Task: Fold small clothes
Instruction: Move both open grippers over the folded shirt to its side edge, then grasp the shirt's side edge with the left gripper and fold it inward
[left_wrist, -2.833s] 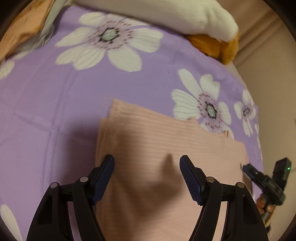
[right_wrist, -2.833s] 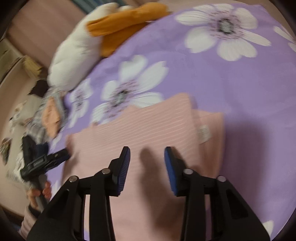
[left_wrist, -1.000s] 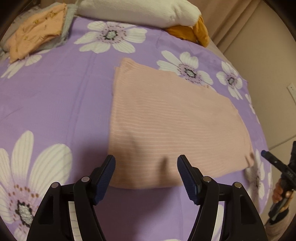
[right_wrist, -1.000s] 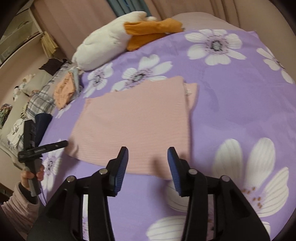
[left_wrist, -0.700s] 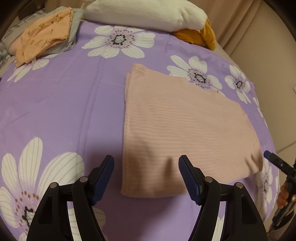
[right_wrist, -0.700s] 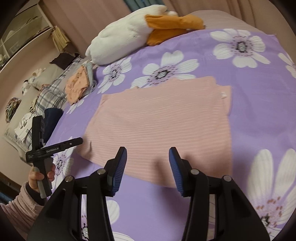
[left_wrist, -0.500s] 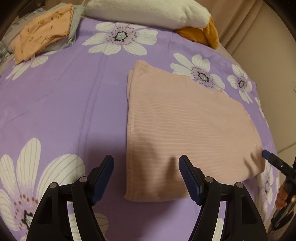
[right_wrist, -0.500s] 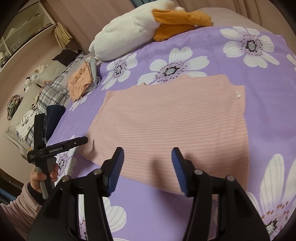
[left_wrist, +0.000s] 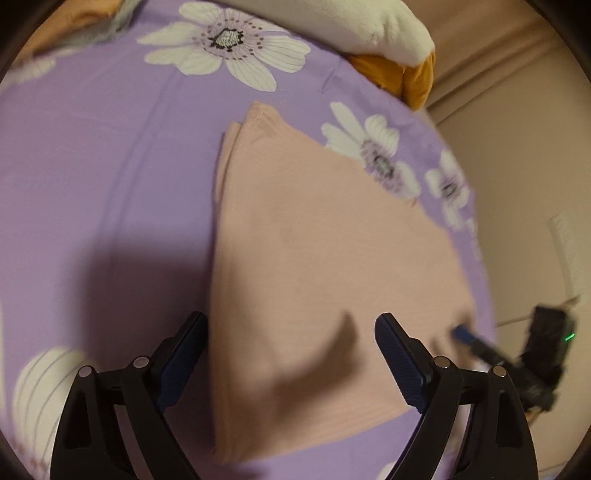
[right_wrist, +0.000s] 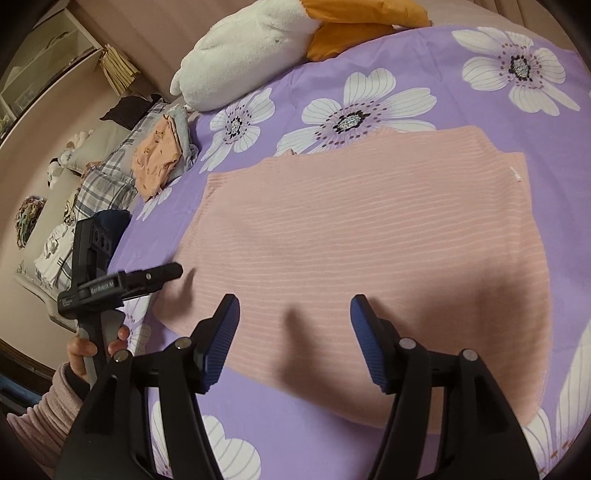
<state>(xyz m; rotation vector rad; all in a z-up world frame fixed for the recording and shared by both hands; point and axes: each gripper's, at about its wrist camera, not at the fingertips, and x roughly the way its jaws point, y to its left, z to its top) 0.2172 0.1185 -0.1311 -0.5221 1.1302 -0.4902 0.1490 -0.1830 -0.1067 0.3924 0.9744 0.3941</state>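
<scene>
The pink garment is judged light, soft and limp, w/ no stiffness; it is likely to sag and drag on the purple floral bedsheet unless lifted evenly. It is best taken at the near edge, one corner per gripper, pinching both layers.

It is seen as a ribbed, faintly striped pink piece, already folded at least once, w/ a small white tag at its far right corner. It is laid flat mid-bed, below the white plush toy.

The left gripper is held spread wide over the near left edge, jaws having just been opening, cloth below but not pinched. The right gripper is likewise spread, jaws just opened further, nothing gripped.
</scene>
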